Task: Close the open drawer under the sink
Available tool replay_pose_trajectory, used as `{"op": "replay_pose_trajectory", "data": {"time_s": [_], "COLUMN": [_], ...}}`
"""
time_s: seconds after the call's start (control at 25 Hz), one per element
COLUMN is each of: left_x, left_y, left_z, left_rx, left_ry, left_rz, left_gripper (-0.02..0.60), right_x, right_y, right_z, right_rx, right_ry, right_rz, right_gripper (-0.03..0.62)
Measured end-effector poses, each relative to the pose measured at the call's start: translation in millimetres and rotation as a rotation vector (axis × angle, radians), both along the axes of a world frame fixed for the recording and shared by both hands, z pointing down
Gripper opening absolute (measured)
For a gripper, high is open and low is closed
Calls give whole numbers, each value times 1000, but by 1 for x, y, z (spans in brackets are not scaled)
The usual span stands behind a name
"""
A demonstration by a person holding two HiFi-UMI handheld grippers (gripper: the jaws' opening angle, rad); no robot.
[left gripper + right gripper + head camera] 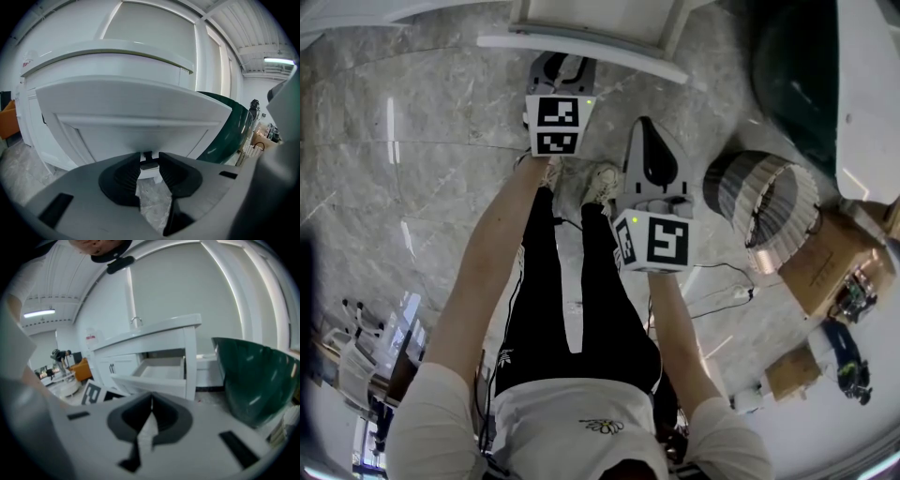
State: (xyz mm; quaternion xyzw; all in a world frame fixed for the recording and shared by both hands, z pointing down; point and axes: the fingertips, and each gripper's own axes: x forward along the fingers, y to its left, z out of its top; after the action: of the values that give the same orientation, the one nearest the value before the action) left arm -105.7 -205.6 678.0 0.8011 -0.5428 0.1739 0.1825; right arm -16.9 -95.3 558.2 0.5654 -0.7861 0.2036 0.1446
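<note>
The white drawer (159, 373) under the sink counter (150, 331) stands pulled out. Its front panel (131, 112) fills the left gripper view, and the head view shows it as a white bar (581, 49) at the top. My left gripper (149, 159) is right at that panel, with the small dark handle (149, 165) caught between its pads. In the head view the left gripper (562, 67) reaches to the drawer's edge. My right gripper (645, 127) hangs back to the right of it, its jaws (151, 401) shut with nothing in them.
A dark green tub (253, 380) stands just right of the cabinet and shows again in the head view (797, 75). A woven basket (764, 211), cardboard boxes (825, 262) and a cable (722, 281) lie on the marble floor at the right. The person's legs and shoes (581, 183) are below the grippers.
</note>
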Motion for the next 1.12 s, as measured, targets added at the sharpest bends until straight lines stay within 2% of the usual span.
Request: {"op": "replay_pose_trajectory", "data": {"time_s": [0.24, 0.52, 0.76, 1.12], "left_x": [-3, -3, -5, -7], "left_y": [1, 6, 2, -8], "left_z": [-8, -42, -54, -57], "left_rx": [-5, 51, 24, 28], "left_ry": [6, -17, -21, -20], "left_rz": [-25, -5, -4, -18], "left_gripper": [137, 133, 133, 132], "right_x": [6, 7, 7, 9], "right_y": [-2, -11, -22, -24], "right_z": [-2, -18, -33, -29], "right_rx": [-7, 13, 30, 23], "right_ry": [19, 28, 11, -19], "right_rz": [-2, -14, -1, 24], "right_gripper": [29, 29, 29, 29]}}
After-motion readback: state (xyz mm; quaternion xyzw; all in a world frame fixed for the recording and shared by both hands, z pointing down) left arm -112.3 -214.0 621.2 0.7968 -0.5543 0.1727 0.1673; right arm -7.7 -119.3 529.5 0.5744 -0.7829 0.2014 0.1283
